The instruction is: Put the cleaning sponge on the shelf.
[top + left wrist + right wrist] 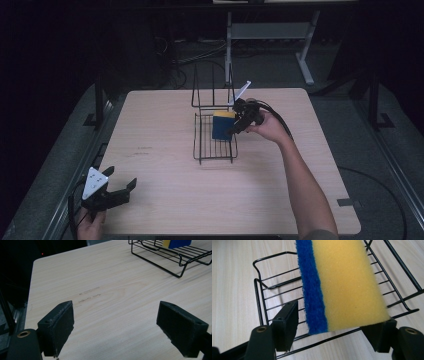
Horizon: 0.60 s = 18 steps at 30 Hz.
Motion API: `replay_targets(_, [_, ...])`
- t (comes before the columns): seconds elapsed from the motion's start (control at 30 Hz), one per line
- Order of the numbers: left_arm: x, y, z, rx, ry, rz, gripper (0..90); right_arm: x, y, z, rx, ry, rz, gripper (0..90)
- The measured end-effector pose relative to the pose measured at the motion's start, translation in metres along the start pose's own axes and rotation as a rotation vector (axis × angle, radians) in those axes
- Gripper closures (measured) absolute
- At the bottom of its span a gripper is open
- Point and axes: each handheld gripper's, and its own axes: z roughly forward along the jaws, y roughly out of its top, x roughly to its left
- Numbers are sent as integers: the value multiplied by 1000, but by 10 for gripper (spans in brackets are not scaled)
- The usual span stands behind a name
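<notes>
Rectangular yellow foam sponge with a blue scouring layer: pale yellow, fine-pored body, with a fuzzy deep-blue pad down one broad face. Stands on edge in the black wire rack, toward the rack's right rear part, near the middle of the light wooden table. From the high view, blue face turned toward the person's side, yellow strip showing along the top. From the right gripper view, long axis running away from the camera and up the frame, near end lying between the two black jaws, blue layer on the left-hand side.

Right gripper, held in the right hand, reaches in from the rack's right side. Jaws parted about halfway: left pad clearly off the blue layer with rack wires showing in the gap; right pad just beside the yellow corner, contact there not clear. No squeeze visible on the foam.

Left gripper, in the left hand at the table's near left corner, jaws spread wide over bare wood, nothing between them.
</notes>
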Motion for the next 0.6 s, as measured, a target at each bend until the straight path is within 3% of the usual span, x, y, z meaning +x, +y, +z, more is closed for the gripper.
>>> replay_targets(0.6, [-1,0,0,-5,-2,0,139,4,-1,-3,19,0,30,247])
